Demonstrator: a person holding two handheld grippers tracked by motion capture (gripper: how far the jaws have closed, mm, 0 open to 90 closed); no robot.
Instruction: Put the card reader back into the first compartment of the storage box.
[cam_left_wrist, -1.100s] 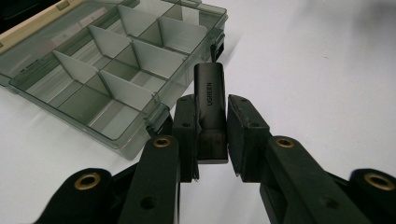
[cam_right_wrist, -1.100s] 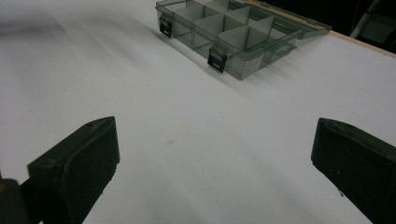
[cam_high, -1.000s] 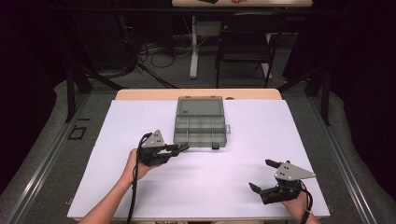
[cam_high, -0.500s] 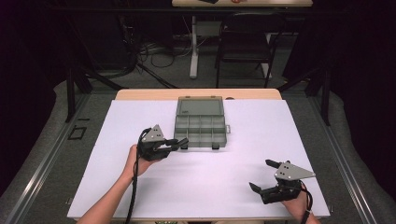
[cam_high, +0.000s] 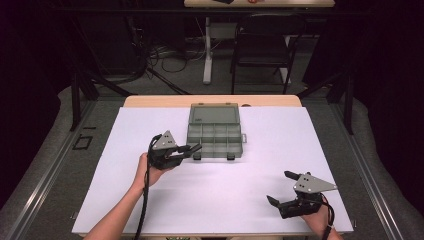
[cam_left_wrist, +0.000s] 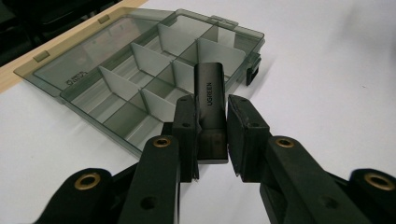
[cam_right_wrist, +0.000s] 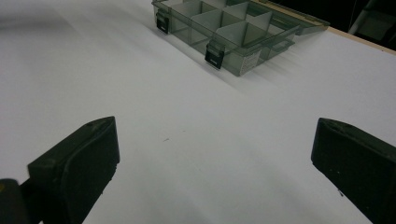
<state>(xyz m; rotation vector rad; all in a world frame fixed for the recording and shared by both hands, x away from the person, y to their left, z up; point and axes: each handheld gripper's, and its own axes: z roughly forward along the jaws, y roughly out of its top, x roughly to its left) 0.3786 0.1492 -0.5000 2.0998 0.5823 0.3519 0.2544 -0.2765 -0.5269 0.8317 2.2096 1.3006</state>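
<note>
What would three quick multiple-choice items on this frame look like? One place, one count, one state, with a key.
1. Where is the compartment box?
A. at the far middle of the white sheet
B. beside the right gripper
C. on the floor

2. How many black latches show on the box's near side?
A. none
B. two
C. four

3. What is the state of the left gripper?
A. open, nothing between the jaws
B. shut on the box lid
C. shut on a black adapter marked UGREEN

Key: 1 A, the high view shows it by the sheet's far edge. 2 B, the right gripper view shows two latches. 3 C, the left gripper view shows the jaws clamping it, while the right gripper stands open.
</note>
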